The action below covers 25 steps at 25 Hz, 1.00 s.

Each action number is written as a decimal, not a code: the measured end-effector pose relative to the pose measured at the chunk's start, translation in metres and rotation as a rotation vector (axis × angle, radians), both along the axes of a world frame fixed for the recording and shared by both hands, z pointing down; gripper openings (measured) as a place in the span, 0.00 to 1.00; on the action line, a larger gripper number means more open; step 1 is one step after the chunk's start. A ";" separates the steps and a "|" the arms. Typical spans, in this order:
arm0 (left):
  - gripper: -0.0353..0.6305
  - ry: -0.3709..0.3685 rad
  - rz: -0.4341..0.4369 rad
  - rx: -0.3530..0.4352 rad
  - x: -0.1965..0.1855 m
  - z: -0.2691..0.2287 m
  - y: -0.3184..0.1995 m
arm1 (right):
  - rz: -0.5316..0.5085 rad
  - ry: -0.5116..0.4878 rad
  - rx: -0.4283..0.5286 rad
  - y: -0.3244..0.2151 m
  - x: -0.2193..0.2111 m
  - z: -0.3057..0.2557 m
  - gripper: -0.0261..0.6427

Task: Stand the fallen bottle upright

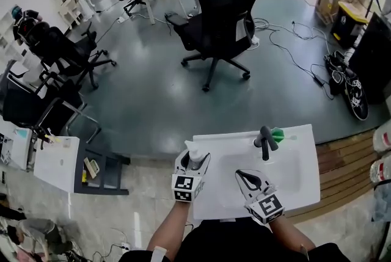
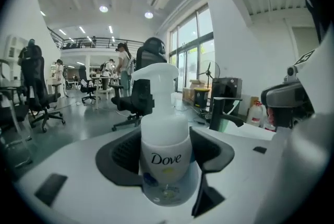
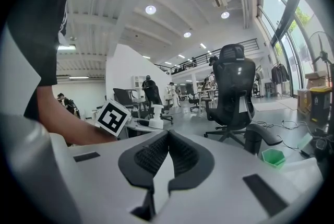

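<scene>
A white pump bottle (image 2: 165, 150) labelled Dove stands upright between my left gripper's (image 2: 166, 145) pads, which press on its two sides. In the head view the bottle (image 1: 195, 156) is at the left edge of the white sink unit (image 1: 305, 184), with the left gripper (image 1: 193, 161) closed round it. My right gripper (image 1: 245, 176) hovers over the basin to the right of it, jaws together and empty. The right gripper view shows those pads (image 3: 180, 157) meeting at the tips, and the bottle (image 3: 156, 117) a little way off to the left.
A black faucet (image 1: 264, 143) rises at the sink's back rim, with a small green cup (image 1: 278, 134) beside it. A black office chair (image 1: 223, 16) stands on the floor beyond. A small white table (image 1: 58, 163) is at the left, and white jugs (image 1: 382, 135) are at the right.
</scene>
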State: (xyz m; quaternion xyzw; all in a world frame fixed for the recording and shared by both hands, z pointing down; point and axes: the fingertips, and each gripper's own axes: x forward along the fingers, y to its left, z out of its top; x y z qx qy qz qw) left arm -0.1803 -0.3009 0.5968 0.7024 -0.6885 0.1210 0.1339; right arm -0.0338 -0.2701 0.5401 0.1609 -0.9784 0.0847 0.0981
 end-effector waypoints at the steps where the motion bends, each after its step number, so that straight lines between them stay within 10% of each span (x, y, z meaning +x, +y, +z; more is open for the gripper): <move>1: 0.48 0.005 -0.001 0.032 0.001 -0.002 0.004 | -0.006 0.006 0.005 0.001 -0.002 0.001 0.06; 6: 0.48 0.026 -0.025 0.121 0.008 0.000 0.021 | -0.010 0.024 0.013 0.004 -0.007 0.006 0.06; 25: 0.50 -0.056 0.000 0.057 0.022 0.068 0.048 | -0.026 0.125 0.013 0.012 -0.033 0.023 0.06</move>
